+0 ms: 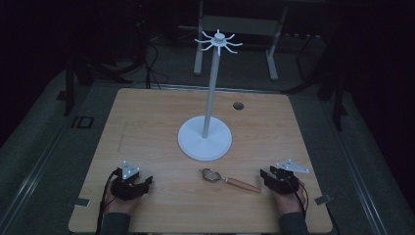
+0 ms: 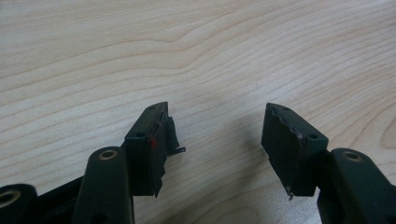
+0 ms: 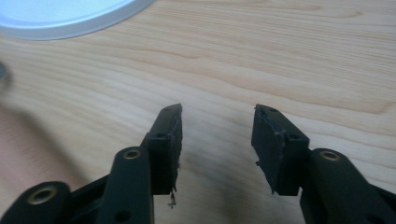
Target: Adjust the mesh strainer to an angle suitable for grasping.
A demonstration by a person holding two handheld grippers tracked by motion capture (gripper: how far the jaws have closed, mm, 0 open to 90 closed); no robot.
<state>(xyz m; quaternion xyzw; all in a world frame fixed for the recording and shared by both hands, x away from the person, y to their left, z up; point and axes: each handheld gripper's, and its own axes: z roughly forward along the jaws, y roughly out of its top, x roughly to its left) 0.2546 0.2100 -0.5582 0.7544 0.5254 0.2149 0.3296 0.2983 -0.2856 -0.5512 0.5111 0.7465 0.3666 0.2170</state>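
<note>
High view: a small tea strainer with metal mesh bowl and wooden handle (image 1: 228,179) lies flat on the pale wood worktop (image 1: 147,127), just left of the right tool (image 1: 270,180), well right of the left tool (image 1: 143,184), w/ the white round-based stand topped by hooks (image 1: 205,138) beyond both. Risk, as judged: the thin handle could roll or slide from a pinch taken off-centre, and the stand may tip if bumped.

Left gripper view: left tool's jaws wide apart, nothing btwn them, bare wood beneath.

Right gripper view: right tool's jaws spread, empty, stand's base ahead-left.
</note>
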